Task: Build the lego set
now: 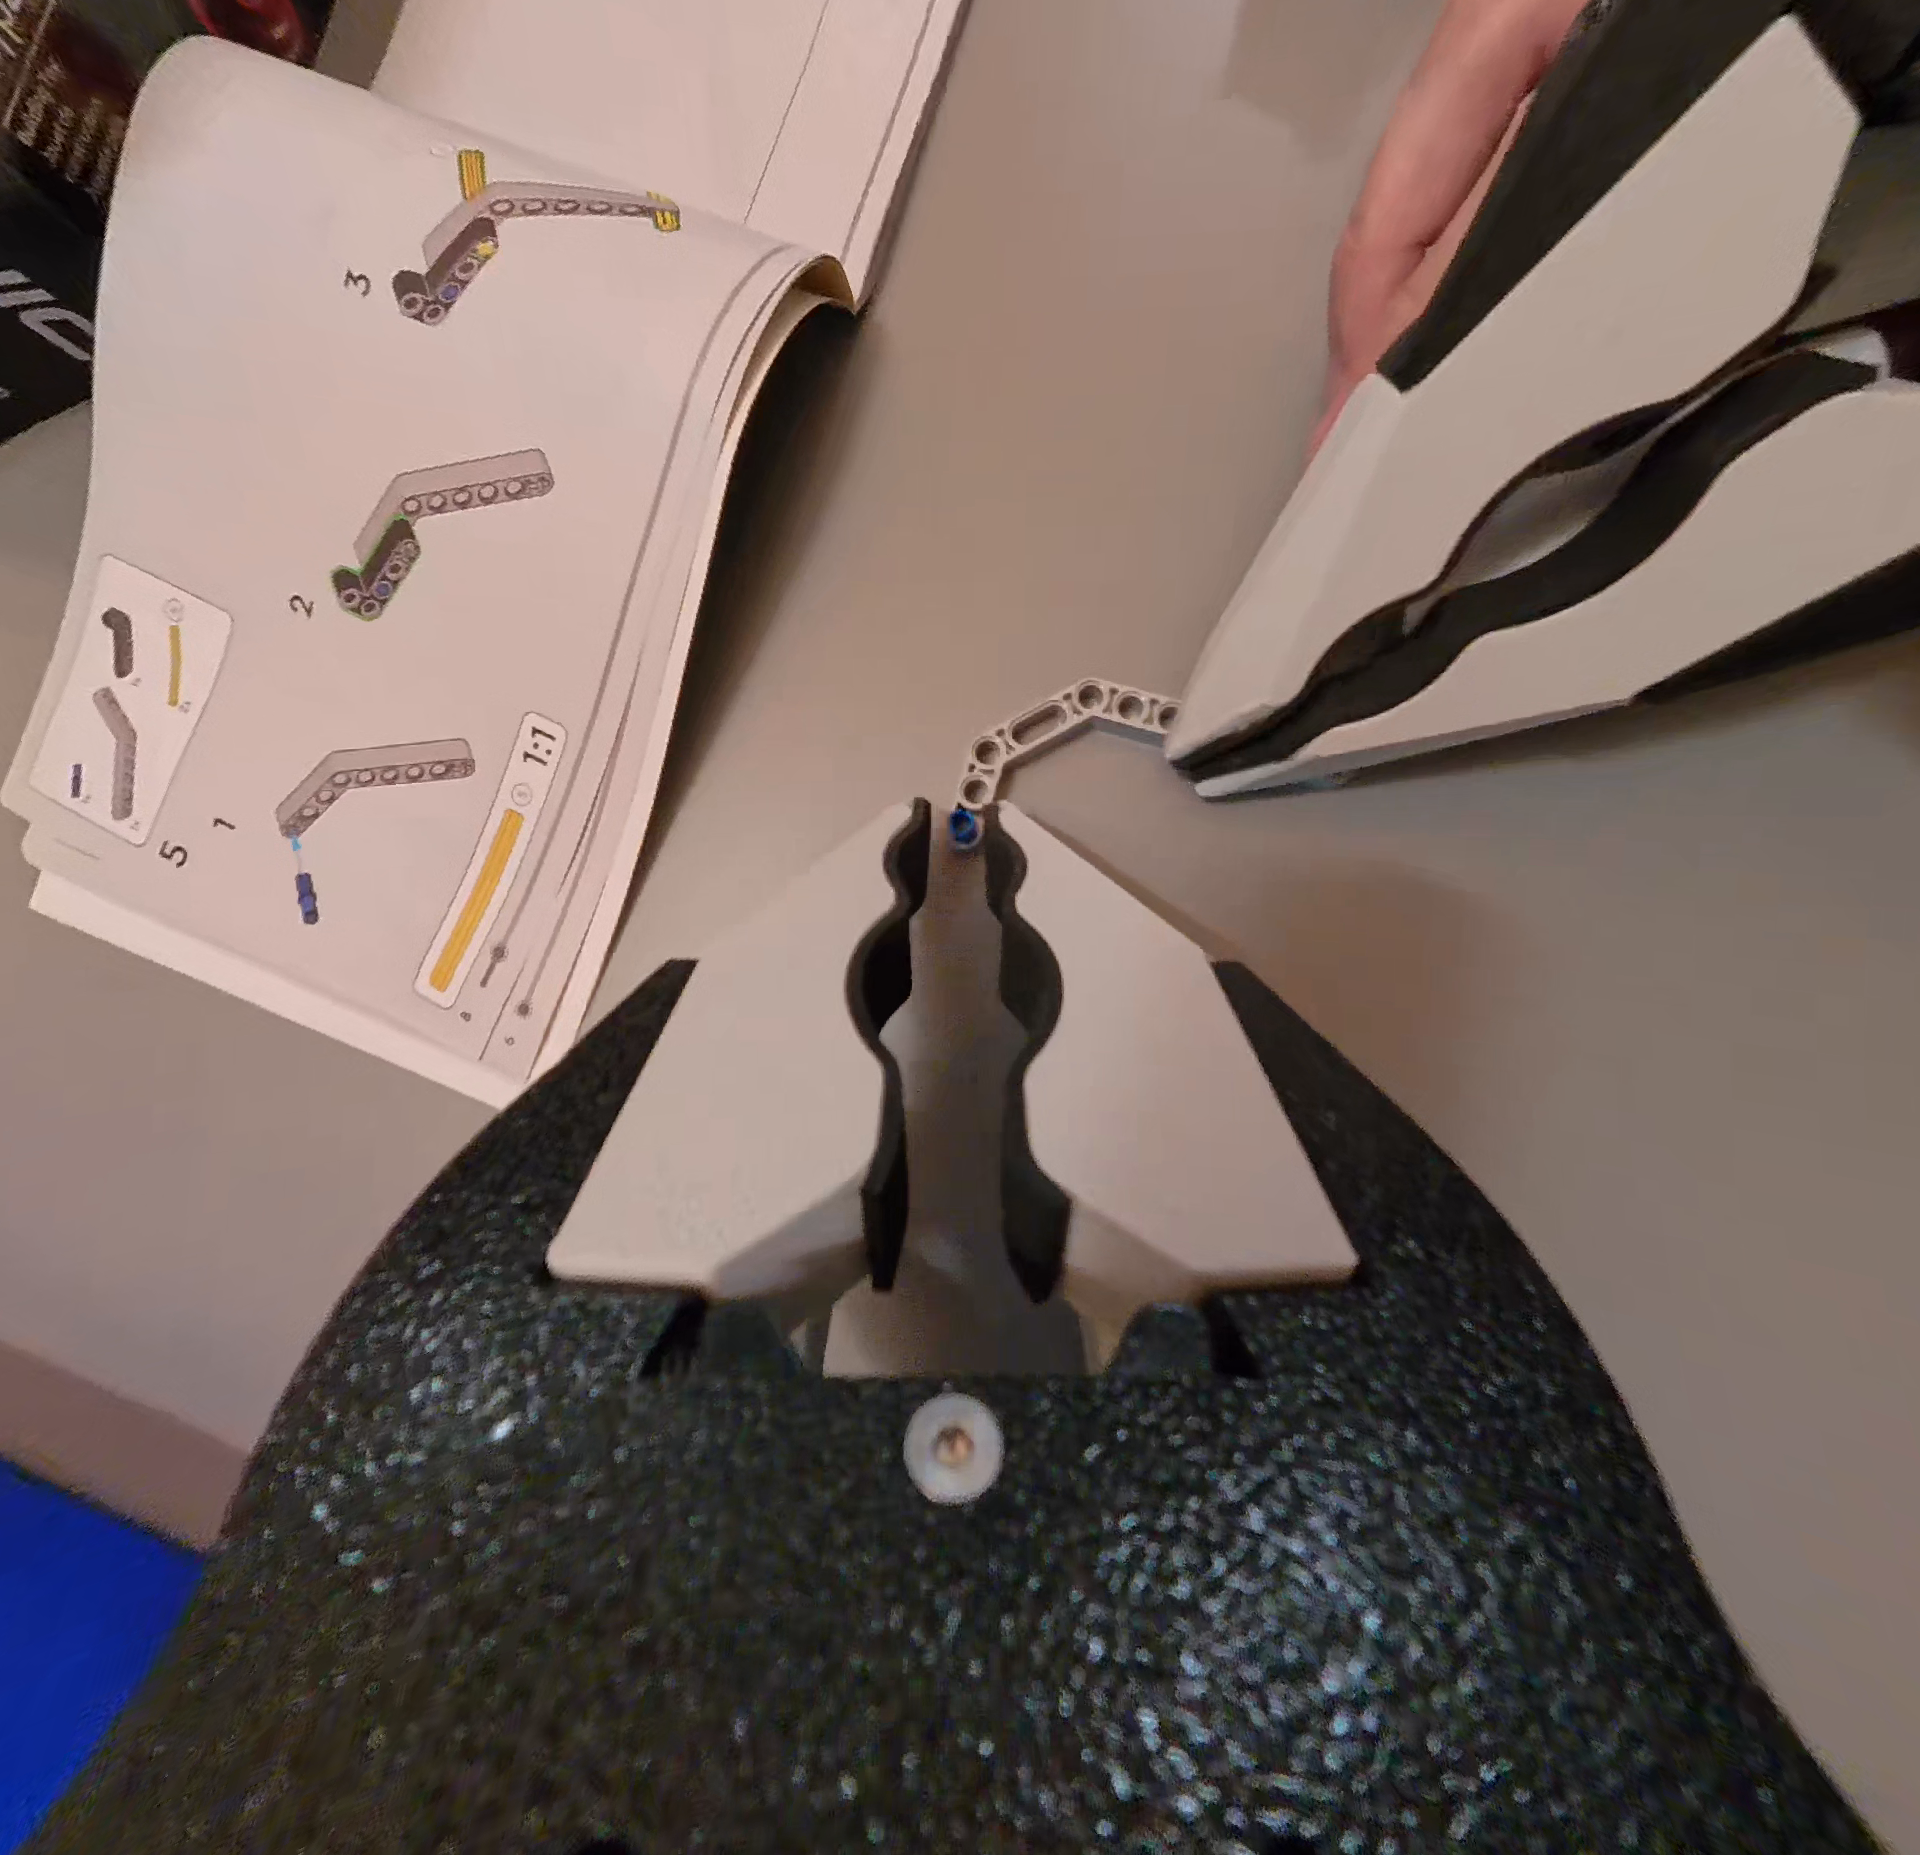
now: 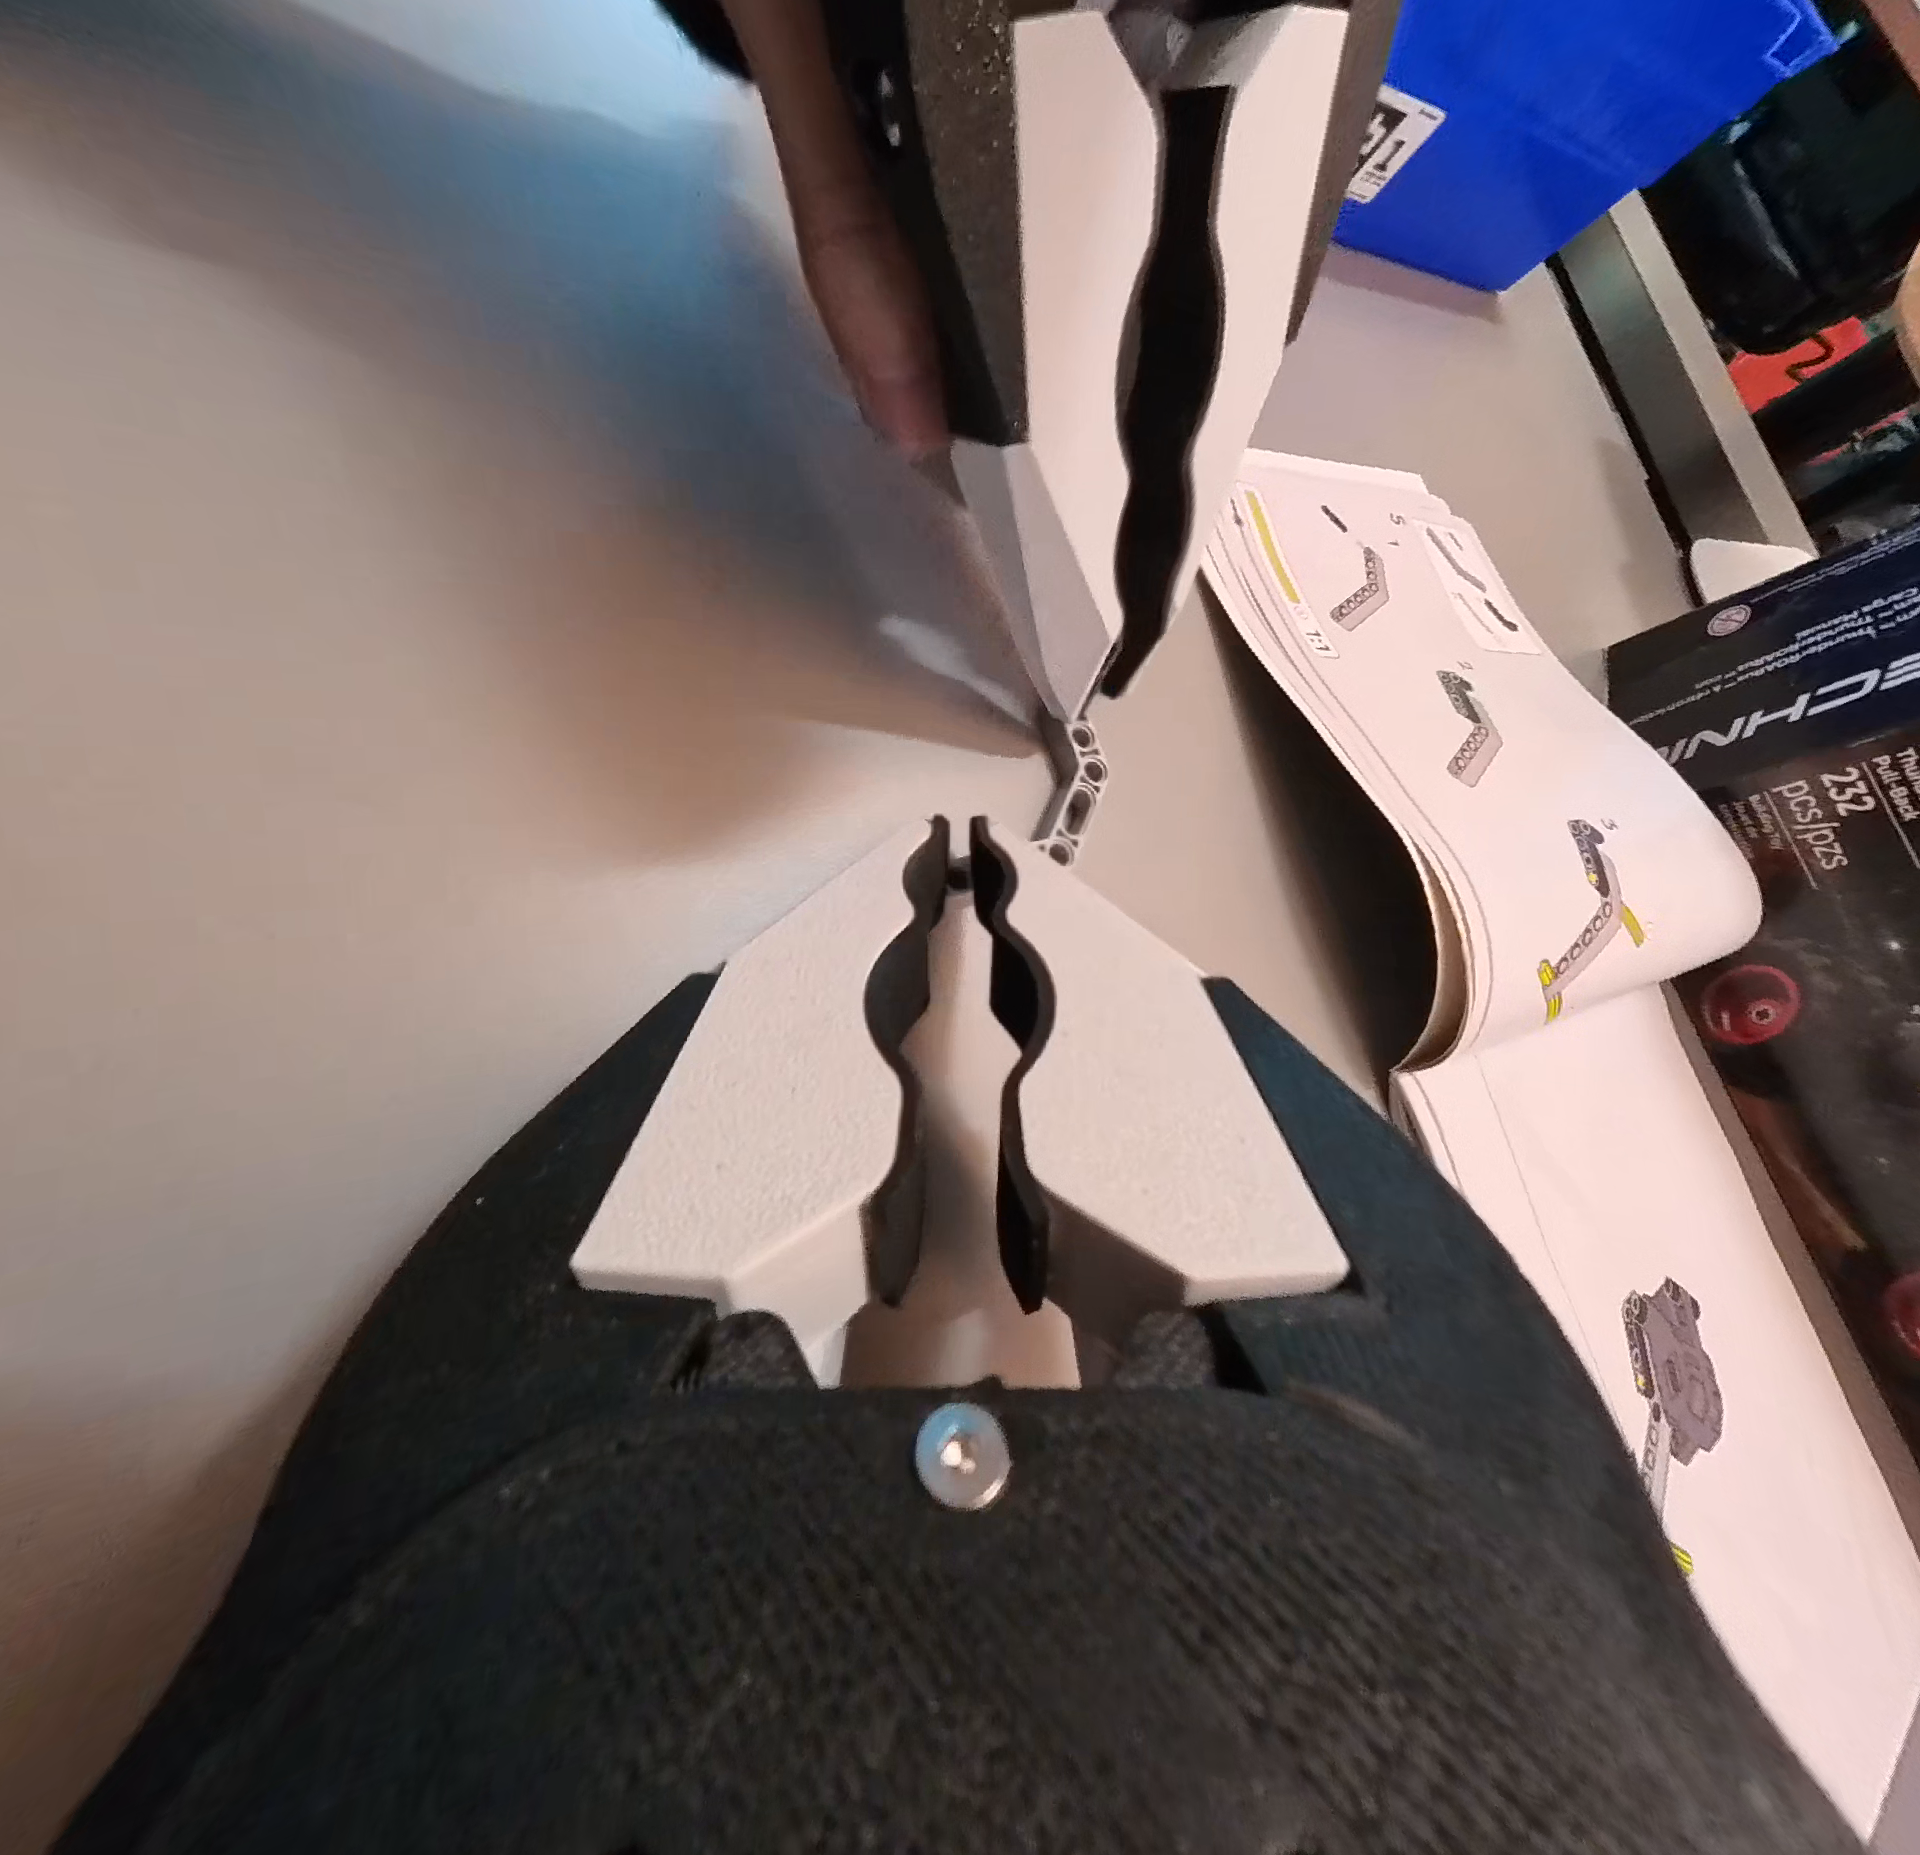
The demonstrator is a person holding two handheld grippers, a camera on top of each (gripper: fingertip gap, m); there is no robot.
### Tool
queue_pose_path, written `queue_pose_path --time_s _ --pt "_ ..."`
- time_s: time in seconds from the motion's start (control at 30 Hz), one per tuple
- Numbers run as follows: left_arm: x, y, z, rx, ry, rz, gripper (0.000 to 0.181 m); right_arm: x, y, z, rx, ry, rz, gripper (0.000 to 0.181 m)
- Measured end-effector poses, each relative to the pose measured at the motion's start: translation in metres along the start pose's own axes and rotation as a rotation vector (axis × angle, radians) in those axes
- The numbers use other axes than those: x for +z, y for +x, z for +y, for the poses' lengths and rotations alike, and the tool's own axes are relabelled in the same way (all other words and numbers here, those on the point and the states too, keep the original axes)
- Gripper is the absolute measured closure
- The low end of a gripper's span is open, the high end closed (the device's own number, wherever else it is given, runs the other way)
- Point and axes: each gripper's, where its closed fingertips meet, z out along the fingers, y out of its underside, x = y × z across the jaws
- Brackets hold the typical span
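A light grey bent beam (image 1: 1081, 704) with a row of holes spans between my two grippers, just over the grey table (image 1: 1403, 1078). My left gripper (image 1: 956, 818) is shut on a small blue pin (image 1: 964, 829), held right at the beam's near end. My right gripper (image 1: 1190, 761) comes in from the right, shut on the beam's other end. In the right wrist view my right gripper (image 2: 956, 837) shows only a thin gap. The beam (image 2: 1081, 777) runs out from behind its right finger to the left gripper (image 2: 1103, 685). The pin is hidden there.
An open instruction booklet (image 1: 416, 558) lies left of the grippers; it also shows in the right wrist view (image 2: 1558, 766). A dark set box (image 2: 1818, 725) lies beyond it. A blue bin (image 2: 1558, 91) stands at the table's edge. A person's hand (image 1: 1423, 195) holds the right gripper. My hands' fingertips stand some 4 cm from each other.
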Motion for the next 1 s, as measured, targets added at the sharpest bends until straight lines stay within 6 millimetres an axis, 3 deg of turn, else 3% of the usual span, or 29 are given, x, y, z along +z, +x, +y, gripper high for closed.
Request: queue_pose_path --time_s 0.23,0.37,0.5,0.57,0.83,1.0 --pt "-0.022 -0.016 -0.017 -0.044 0.183 -0.016 0.171 -0.007 0.003 -0.008 0.071 0.076 -0.065 0.159" --pt "-0.035 -0.025 -0.023 -0.027 0.285 -0.038 0.172 -0.019 0.012 -0.019 0.181 0.189 -0.107 0.159" --pt "-0.041 -0.033 -0.036 -0.021 0.422 -0.093 0.177 -0.024 0.046 -0.02 0.29 0.253 0.017 0.175" --pt "-0.038 -0.03 -0.038 -0.061 0.446 -0.042 0.176 -0.02 0.055 -0.016 0.296 0.229 0.075 0.177" --pt "-0.035 -0.028 -0.042 -0.151 0.533 0.022 0.178 0.01 0.04 0.007 0.179 -0.008 0.028 0.181" --pt "-0.029 -0.035 -0.034 -0.141 0.481 -0.04 0.181 0.012 0.053 0.013 0.29 -0.033 0.055 0.181"
